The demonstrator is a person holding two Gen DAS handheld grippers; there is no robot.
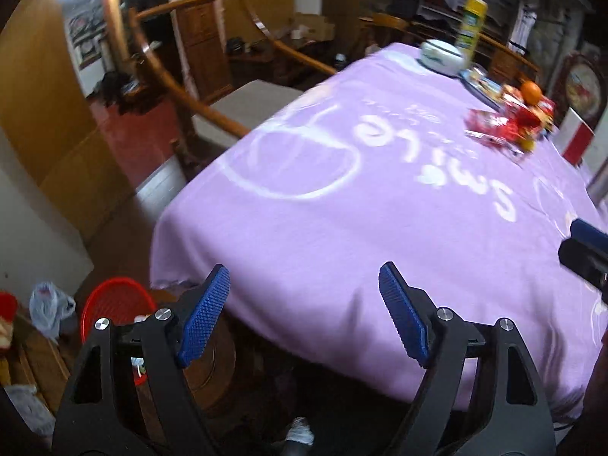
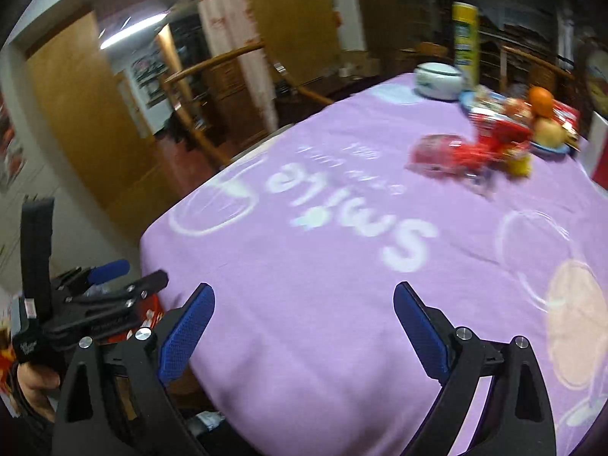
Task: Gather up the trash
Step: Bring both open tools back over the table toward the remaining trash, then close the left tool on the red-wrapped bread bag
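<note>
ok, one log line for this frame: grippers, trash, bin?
left gripper: open, empty | right gripper: open, empty | red wrappers: on purple cloth, untouched | red basket: on floor beside table

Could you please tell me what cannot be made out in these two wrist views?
- Red wrappers beside the fruit plate: motion blur in both views; count and print unreadable.
- Yellow canister label: blurred, too small.
- Red basket contents: left view, hidden by the left gripper.
- Right gripper: cut off at the left view's right edge.
- Small tablecloth lettering: smeared.
</note>
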